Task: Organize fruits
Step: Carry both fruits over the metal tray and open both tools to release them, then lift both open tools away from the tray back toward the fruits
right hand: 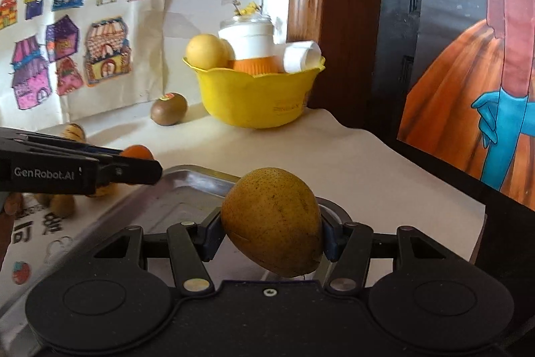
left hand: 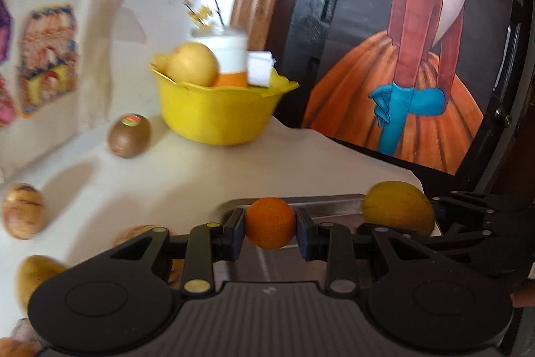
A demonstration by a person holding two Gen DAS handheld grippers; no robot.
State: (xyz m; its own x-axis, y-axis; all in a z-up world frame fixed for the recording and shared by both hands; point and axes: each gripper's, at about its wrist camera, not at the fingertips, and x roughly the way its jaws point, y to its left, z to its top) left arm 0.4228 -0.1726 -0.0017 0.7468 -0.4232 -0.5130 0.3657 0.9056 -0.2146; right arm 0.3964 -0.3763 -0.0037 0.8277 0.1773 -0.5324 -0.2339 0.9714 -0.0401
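My left gripper (left hand: 270, 228) is shut on a small orange (left hand: 270, 222) and holds it above the near edge of a metal tray (left hand: 331, 206). My right gripper (right hand: 272, 233) is shut on a yellow-brown pear (right hand: 271, 219) over the same tray (right hand: 187, 189). The left gripper (right hand: 133, 171) and its orange (right hand: 137, 152) show at the left of the right wrist view. The pear (left hand: 398, 206) and right gripper (left hand: 468, 216) show at the right of the left wrist view.
A yellow bowl (right hand: 254, 99) at the back holds a yellow fruit (right hand: 205, 51), a cup and paper. A kiwi (right hand: 169, 108) lies left of it. Several striped and yellow fruits (left hand: 23, 211) lie on the white cloth at left. A painting (left hand: 418, 56) stands at the right.
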